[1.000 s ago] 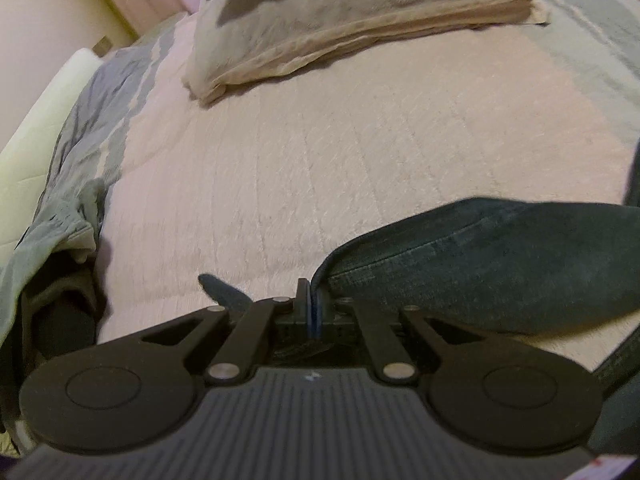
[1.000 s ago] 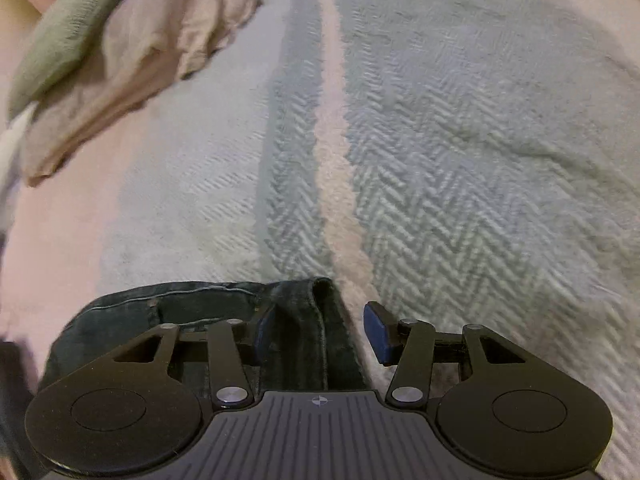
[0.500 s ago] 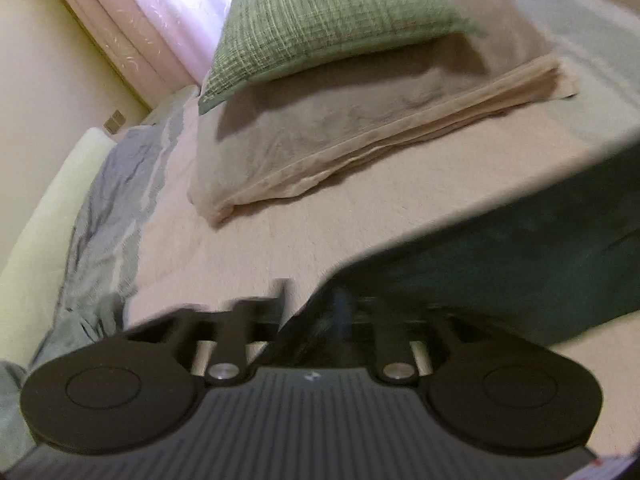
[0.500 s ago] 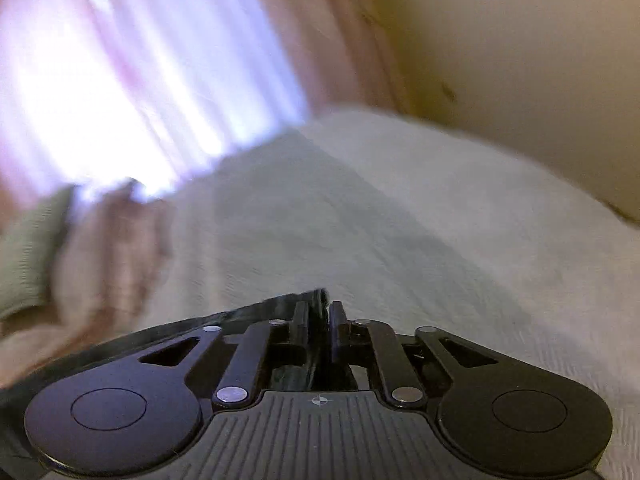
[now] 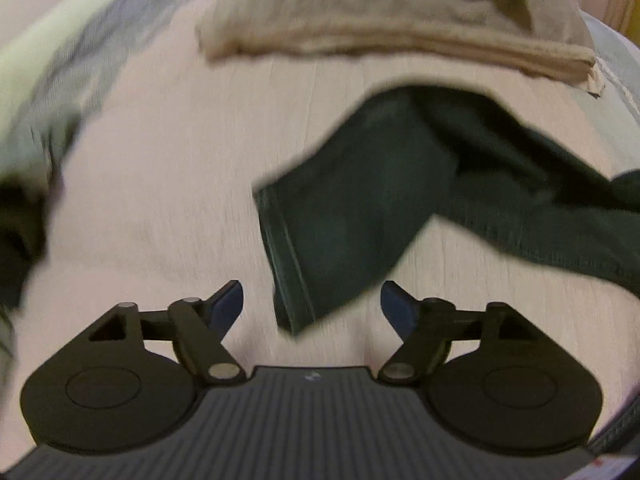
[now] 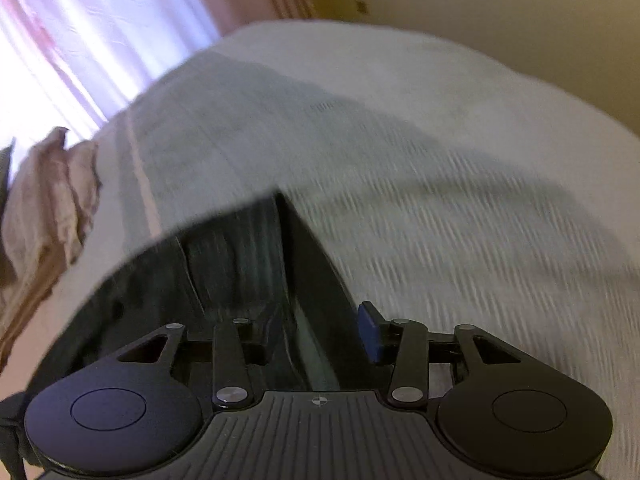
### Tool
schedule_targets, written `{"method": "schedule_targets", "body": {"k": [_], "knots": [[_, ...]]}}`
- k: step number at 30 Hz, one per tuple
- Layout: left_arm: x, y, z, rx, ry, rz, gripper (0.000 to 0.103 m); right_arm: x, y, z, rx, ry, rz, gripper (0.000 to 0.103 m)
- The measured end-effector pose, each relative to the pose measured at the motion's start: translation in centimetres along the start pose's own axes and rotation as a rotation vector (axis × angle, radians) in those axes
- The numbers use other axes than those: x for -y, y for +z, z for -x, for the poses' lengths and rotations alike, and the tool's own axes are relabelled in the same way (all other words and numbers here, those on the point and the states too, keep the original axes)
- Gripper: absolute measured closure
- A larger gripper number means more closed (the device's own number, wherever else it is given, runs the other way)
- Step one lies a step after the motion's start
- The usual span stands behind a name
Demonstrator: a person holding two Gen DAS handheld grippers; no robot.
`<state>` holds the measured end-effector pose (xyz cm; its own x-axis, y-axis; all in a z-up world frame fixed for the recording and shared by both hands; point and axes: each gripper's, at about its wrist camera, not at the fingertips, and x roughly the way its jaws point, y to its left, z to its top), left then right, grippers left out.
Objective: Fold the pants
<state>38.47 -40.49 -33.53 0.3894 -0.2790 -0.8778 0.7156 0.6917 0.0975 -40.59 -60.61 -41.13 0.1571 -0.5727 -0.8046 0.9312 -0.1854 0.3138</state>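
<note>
The dark denim pants (image 5: 360, 200) lie on the pink bedspread (image 5: 168, 184), one leg folded back, with its hem end pointing at me. My left gripper (image 5: 312, 308) is open just short of that hem, its blue pads on either side and apart from the cloth. In the right wrist view, the pants (image 6: 240, 264) drape over the left finger of my right gripper (image 6: 308, 336). That gripper stands open with a fold of denim lying in the gap. Its right fingertip (image 6: 370, 332) shows bare. Both views are motion-blurred.
Stacked beige pillows (image 5: 392, 20) lie beyond the pants. A grey-green blanket (image 5: 52, 92) is bunched at the bed's left side. A grey herringbone cover (image 6: 440, 208) spreads to the right, with curtains (image 6: 100, 40) and a yellow wall (image 6: 500, 8) behind.
Both grippers were shut on the pants half a second ago and have opened. The left one has let the leg drop onto the bed, and its view has tilted down.
</note>
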Motion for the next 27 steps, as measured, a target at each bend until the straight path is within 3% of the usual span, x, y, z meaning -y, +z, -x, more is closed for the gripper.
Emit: {"method": "schedule_targets", "body": {"k": [2, 5, 6, 7, 8, 9, 10, 13, 15, 16, 17, 18, 19, 23, 25, 27], "knots": [[-0.9, -1.3, -2.2, -0.026, -0.013, 0.071, 0.028, 0.1, -1.6, 0.6, -0.012, -0.030, -0.031, 0.063], [-1.7, -1.5, -5.3, 0.006, 0.009, 0.106, 0.032, -0.7, -3.1, 0.8, -0.018, -0.051, -0.052, 0.063], [-1.8, -1.2, -6.0, 0.016, 0.001, 0.096, 0.044, -1.3, -3.4, 0.9, -0.017, -0.059, -0.044, 0.063], [-2.0, -0.6, -6.6, 0.020, -0.030, 0.084, 0.079, -1.8, -3.6, 1.0, -0.016, -0.066, -0.033, 0.063], [-2.2, 0.1, -6.9, 0.022, -0.072, 0.075, 0.091, -2.4, -3.6, 1.3, -0.011, -0.073, -0.017, 0.063], [-2.5, 1.0, -6.6, 0.041, -0.090, 0.067, 0.092, -3.0, -3.7, 1.7, 0.000, -0.081, -0.003, 0.063], [-2.9, 2.2, -5.8, 0.094, -0.083, 0.040, 0.093, -3.6, -3.7, 2.0, 0.010, -0.085, 0.004, 0.063], [-5.0, 7.0, -2.2, 0.289, 0.047, -0.020, 0.093, -5.1, -3.6, 3.4, 0.045, -0.085, 0.008, 0.063], [-7.0, 10.8, -0.8, 0.362, 0.055, -0.032, 0.085, -6.1, -3.8, 4.1, 0.059, -0.083, 0.009, 0.063], [-7.4, 12.1, -0.9, 0.364, 0.079, -0.038, 0.074, -6.6, -3.9, 4.3, 0.063, -0.087, 0.008, 0.063], [-7.6, 13.0, -1.3, 0.363, 0.136, -0.065, 0.073, -7.1, -4.3, 4.5, 0.067, -0.089, 0.006, 0.063], [-7.8, 13.4, -2.0, 0.356, 0.178, -0.115, 0.064, -7.6, -4.7, 4.7, 0.071, -0.089, 0.000, 0.063], [-8.2, 13.4, -2.8, 0.326, 0.179, -0.139, 0.055, -8.0, -5.3, 4.9, 0.071, -0.088, -0.011, 0.063], [-10.6, 11.1, -6.3, 0.146, 0.029, -0.049, 0.053, -9.3, -7.5, 5.4, 0.043, -0.098, -0.018, 0.063], [-11.3, 11.3, -7.2, 0.128, -0.048, -0.013, 0.054, -9.7, -8.3, 5.9, 0.043, -0.123, -0.002, 0.063], [-11.2, 13.0, -7.8, 0.169, -0.065, -0.039, 0.053, -9.9, -9.0, 6.4, 0.050, -0.141, 0.009, 0.063]]}}
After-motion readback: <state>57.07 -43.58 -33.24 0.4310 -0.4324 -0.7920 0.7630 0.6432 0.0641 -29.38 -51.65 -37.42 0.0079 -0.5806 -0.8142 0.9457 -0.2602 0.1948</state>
